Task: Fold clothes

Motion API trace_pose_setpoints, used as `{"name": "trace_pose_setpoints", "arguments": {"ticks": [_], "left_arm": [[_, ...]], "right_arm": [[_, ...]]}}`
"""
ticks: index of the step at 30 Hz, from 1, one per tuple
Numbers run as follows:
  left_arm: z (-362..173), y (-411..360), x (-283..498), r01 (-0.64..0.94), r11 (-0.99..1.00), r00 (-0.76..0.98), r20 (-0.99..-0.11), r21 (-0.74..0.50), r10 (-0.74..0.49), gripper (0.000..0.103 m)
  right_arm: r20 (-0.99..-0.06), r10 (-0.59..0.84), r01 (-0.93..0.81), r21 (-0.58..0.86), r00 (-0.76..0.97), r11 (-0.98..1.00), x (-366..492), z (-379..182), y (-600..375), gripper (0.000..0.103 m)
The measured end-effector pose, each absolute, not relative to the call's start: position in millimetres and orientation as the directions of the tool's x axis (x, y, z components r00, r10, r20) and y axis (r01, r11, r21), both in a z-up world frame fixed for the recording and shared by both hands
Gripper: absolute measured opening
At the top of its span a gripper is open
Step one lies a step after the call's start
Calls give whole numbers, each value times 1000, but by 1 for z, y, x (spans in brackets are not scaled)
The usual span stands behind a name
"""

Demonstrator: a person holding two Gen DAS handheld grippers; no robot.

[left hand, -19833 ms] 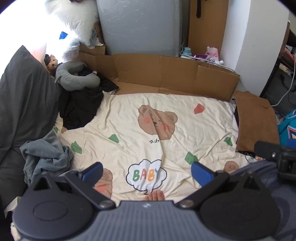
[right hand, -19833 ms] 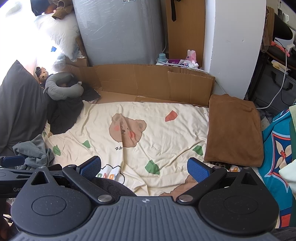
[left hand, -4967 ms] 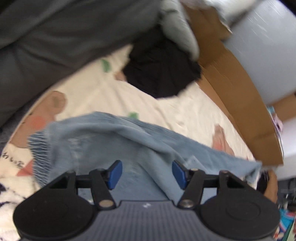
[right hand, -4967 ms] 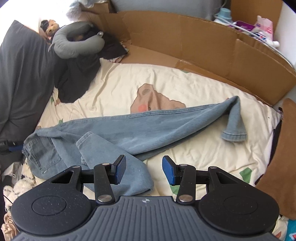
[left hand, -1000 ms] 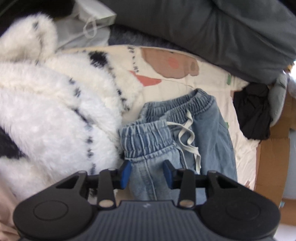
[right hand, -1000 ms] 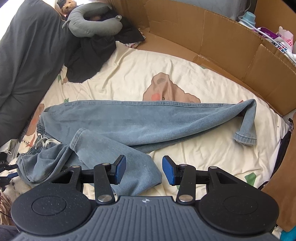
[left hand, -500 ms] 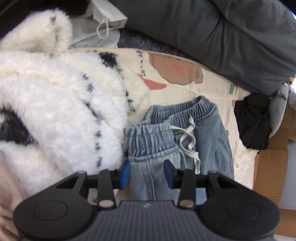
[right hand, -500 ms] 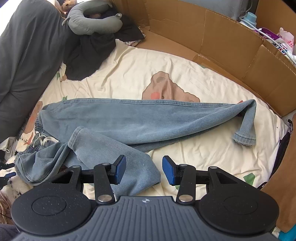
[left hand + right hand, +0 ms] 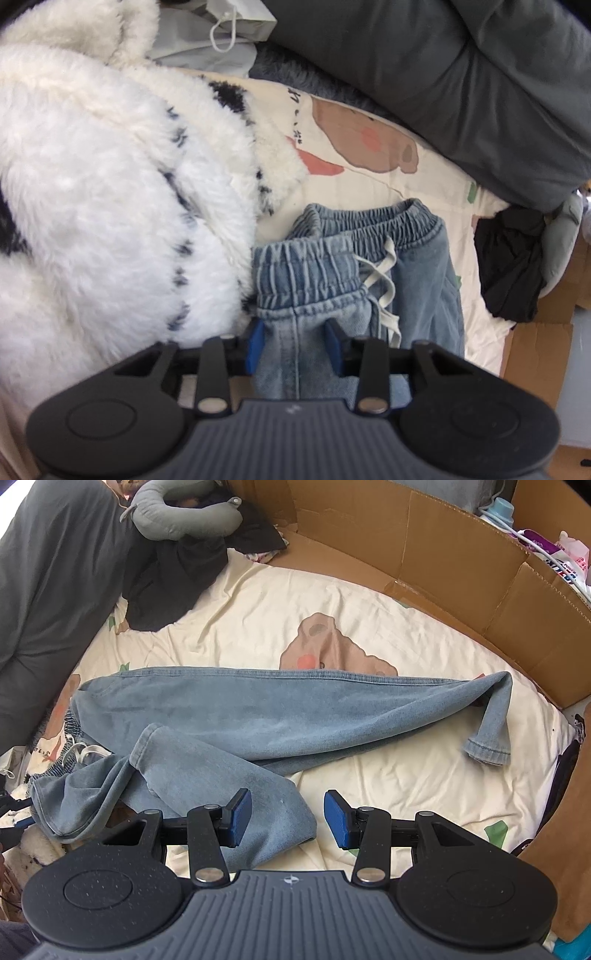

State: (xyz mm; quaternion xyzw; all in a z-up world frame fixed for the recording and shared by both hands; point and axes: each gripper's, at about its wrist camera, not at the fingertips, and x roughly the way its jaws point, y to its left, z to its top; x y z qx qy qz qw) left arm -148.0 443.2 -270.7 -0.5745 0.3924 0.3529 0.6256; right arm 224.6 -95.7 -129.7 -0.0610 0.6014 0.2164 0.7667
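Light blue jeans lie across the cream bear-print bedsheet, one leg stretched to the right with its cuff folded down, the other leg bunched near the front. In the left wrist view my left gripper is shut on the jeans just below the elastic waistband with its white drawstring. My right gripper is open, hovering over the hem of the near leg, holding nothing.
A white fluffy garment lies left of the waistband. A dark grey duvet lies beyond. Black clothes and a grey neck pillow sit at the far left corner. Cardboard walls border the bed's far side.
My left gripper has moved closer along the jeans toward the waistband, still gripping the denim. The right gripper has stayed almost still, open above the near leg.
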Motion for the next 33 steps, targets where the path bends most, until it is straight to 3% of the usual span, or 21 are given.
{"name": "trace_pose_setpoints", "arguments": {"ticks": [5,16,21,33], "left_arm": [[-273,443,-157,-885,87,458,-889,-457,-9,14],[-254,454,-179,-845,159,507,-860,-510,-59,12],[-264,461,-187,-827,125,537,-836,-548,-114,12],[-246,452,-180,-827,229,506,-857,-514,-94,12]], "right_arm": [[-950,257,-409,165,180,898,226,-133,-87,51],[-931,309,-424,204,195,882,221,-137,-30,51],[-904,399,-471,288,153,834,236,-164,31,51],[-856,517,-667,376,15,643,290,-253,187,51]]}}
